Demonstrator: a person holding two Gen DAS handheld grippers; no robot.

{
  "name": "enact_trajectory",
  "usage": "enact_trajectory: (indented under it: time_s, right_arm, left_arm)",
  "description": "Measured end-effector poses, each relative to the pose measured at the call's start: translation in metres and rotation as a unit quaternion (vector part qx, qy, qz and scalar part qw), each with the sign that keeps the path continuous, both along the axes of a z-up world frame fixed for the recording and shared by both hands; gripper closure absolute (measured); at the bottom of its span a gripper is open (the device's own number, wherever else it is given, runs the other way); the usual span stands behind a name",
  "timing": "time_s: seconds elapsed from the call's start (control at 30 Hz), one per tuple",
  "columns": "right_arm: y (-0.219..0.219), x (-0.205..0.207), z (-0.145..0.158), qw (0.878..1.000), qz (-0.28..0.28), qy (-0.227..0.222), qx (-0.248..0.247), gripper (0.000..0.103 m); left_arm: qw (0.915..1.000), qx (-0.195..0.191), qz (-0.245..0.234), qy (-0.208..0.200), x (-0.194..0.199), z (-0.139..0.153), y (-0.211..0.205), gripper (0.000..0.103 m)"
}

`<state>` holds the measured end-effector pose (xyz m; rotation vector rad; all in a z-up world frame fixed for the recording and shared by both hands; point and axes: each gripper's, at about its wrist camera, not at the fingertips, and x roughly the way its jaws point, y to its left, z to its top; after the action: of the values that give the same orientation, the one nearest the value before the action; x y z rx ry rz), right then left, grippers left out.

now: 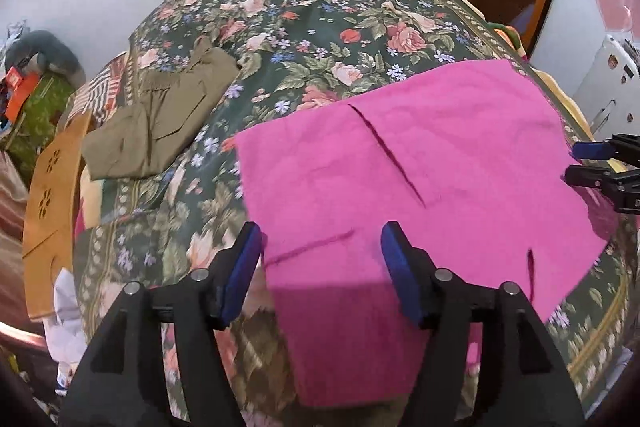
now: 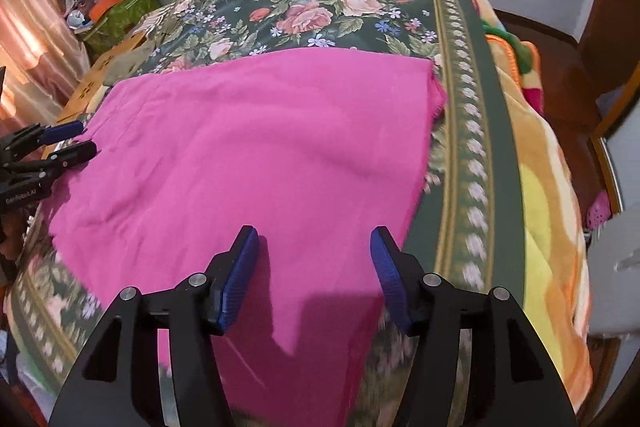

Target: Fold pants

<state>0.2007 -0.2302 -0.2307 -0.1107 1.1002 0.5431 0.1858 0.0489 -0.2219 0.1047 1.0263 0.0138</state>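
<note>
Pants (image 1: pixel 420 155), bright pink, lie spread flat on the bed (image 1: pixel 320 27), filling mid-frame; no fold looks made yet. Left gripper (image 1: pixel 322 259) and right gripper (image 2: pixel 314 255), both spread and holding nothing, hover over the near edge.

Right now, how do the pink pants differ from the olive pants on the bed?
The pink pants lie spread wide and flat near both grippers; the olive pants are folded into a small bundle, farther away at the bed's left edge. The pink pants hang over the near edge; the olive pants do not. Both rest on the floral bedspread.
</note>
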Motion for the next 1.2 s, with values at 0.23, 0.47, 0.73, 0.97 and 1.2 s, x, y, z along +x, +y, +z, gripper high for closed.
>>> enact_trajectory:
  time_s: [0.23, 0.47, 0.73, 0.97, 1.2]
  right_arm:
    - [0.007, -0.030, 0.050, 0.998, 0.015, -0.064, 0.008, 0.049]
    - [0.031, -0.057, 0.077, 0.993, 0.039, -0.102, 0.041, 0.048]
    - [0.063, -0.070, 0.048, 0.992, 0.067, -0.090, 0.050, 0.047]
    - [0.061, -0.062, 0.009, 0.997, 0.038, -0.060, 0.007, 0.047]
    - [0.049, -0.062, -0.003, 0.998, 0.044, -0.047, 0.020, 0.045]
  left_arm:
    - [0.9992, -0.002, 0.029, -0.027, -0.026, 0.032, 0.007, 0.039]
    - [0.9908, -0.105, 0.076, -0.041, -0.055, 0.054, 0.024, 0.035]
    - [0.9744, -0.200, 0.100, 0.024, -0.076, 0.019, 0.020, 0.034]
    - [0.9622, -0.251, 0.096, 0.043, -0.084, 0.001, 0.010, 0.034]
    - [0.9540, -0.288, 0.075, 0.039, -0.079, -0.004, 0.002, 0.022]
